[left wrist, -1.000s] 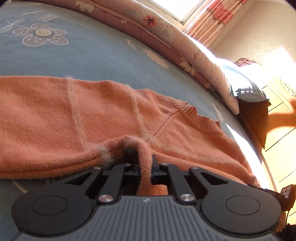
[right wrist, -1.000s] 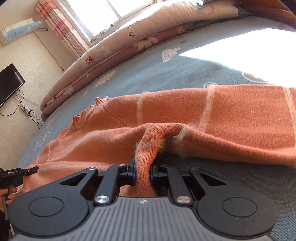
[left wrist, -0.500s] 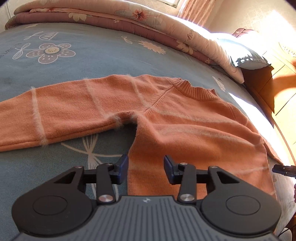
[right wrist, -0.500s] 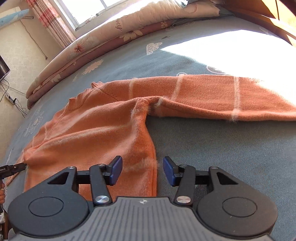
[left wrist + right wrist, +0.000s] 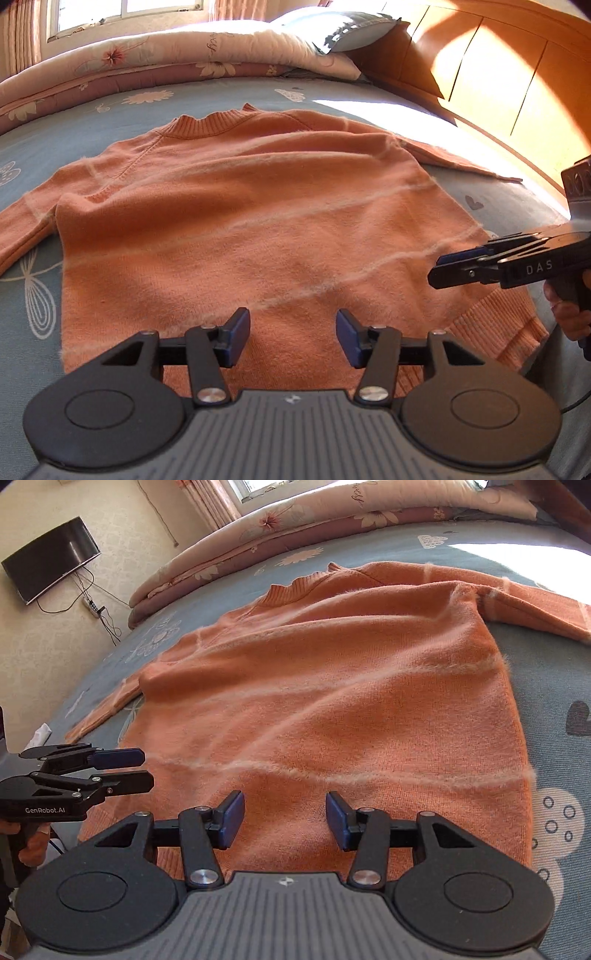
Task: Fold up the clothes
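An orange knit sweater (image 5: 258,221) with pale stripes lies flat on the blue flowered bed sheet (image 5: 33,306), collar at the far end and both sleeves spread out sideways. My left gripper (image 5: 293,332) hovers over the hem end; its jaws are opening with nothing between the pads. In the right wrist view the same sweater (image 5: 332,701) fills the middle. My right gripper (image 5: 285,814) stands open above the hem, also with nothing in it. Each gripper shows in the other's view: the right gripper (image 5: 435,270) at the sweater's right hem corner, the left gripper (image 5: 147,768) at the left hem corner.
A rolled floral quilt (image 5: 184,48) and a pillow (image 5: 351,29) lie along the far side of the bed. A wooden headboard (image 5: 498,74) runs along the right. A wall television (image 5: 51,559) with hanging cables is at the left. A hand (image 5: 569,317) holds the right gripper.
Both grippers let go of the sweater folds they pinched near the underarms, opened, and drew back toward the hem. The whole sweater body now lies in view.
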